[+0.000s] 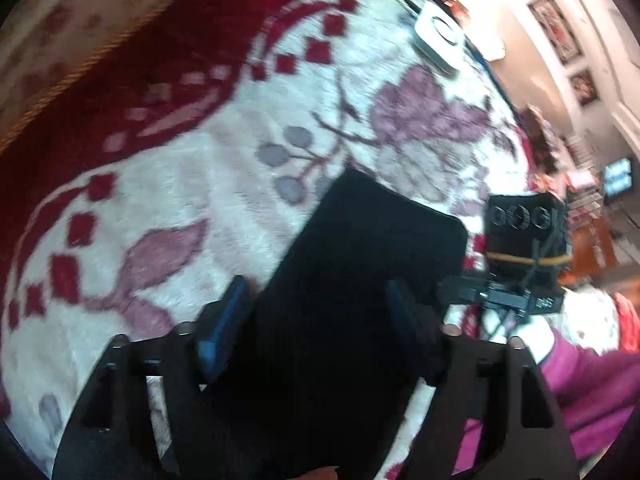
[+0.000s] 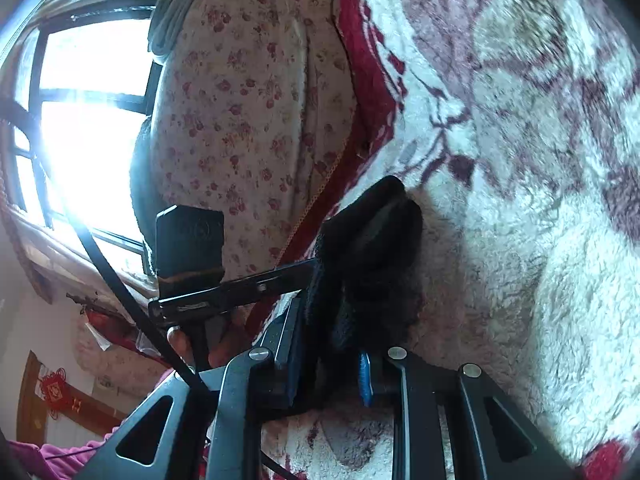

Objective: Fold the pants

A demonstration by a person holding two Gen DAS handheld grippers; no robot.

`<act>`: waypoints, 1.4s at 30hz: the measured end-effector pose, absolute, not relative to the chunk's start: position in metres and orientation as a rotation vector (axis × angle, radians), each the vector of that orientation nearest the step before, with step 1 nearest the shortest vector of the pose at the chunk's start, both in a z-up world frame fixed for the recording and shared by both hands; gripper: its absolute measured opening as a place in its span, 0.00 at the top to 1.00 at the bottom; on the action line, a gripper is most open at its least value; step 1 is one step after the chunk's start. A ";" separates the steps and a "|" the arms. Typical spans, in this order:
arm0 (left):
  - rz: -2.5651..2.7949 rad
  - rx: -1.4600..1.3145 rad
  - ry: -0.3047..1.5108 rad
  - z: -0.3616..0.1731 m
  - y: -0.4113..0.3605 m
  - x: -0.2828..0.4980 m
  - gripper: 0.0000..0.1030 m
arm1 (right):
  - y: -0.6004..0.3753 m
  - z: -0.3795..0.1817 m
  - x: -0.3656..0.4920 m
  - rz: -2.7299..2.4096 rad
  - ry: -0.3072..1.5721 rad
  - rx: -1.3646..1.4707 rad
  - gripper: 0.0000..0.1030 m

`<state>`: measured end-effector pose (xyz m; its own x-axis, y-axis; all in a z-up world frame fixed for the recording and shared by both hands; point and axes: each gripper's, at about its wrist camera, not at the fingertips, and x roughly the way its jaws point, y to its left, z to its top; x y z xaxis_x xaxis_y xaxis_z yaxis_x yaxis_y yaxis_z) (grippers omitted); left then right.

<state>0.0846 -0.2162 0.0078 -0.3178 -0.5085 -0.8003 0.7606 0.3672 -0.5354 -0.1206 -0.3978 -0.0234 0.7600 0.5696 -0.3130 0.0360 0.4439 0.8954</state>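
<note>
The black pants [image 1: 360, 264] hang folded above a white fleece blanket with red and mauve flowers [image 1: 192, 184]. My left gripper [image 1: 320, 320] is wide around the cloth, its blue-padded fingers [image 1: 224, 320] either side; whether it pinches the pants I cannot tell. The right gripper shows in this view as a black block at the pants' right edge [image 1: 524, 256]. In the right wrist view my right gripper [image 2: 332, 368] is shut on a thick bunch of the black pants [image 2: 368, 256], held over the blanket [image 2: 540, 200]. The left gripper [image 2: 192, 264] sits to the left, level with the cloth.
A white box [image 1: 438, 38] lies at the blanket's far edge. A floral quilt bundle [image 2: 248, 112] stands by a bright window [image 2: 88, 128]. A pink sleeve [image 1: 592, 384] is at lower right. Wall pictures [image 1: 556, 28] hang beyond the bed.
</note>
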 end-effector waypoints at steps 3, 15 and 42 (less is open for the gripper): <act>-1.319 0.310 1.397 0.003 -0.225 0.081 0.28 | -0.398 -0.025 -0.122 0.349 0.647 1.078 0.79; -1.378 0.542 1.244 0.003 -0.234 0.051 0.50 | -0.408 -0.032 -0.118 0.423 0.582 1.176 0.72; -1.251 0.281 1.001 0.105 -0.076 0.039 0.87 | -0.290 0.053 -0.092 0.814 0.560 1.178 0.83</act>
<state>0.0390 -0.0762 0.1049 -0.0244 -0.6556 -0.7547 0.8801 0.3440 -0.3272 -0.0917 -0.2904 0.0526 0.6004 0.7992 0.0282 -0.2592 0.1611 0.9523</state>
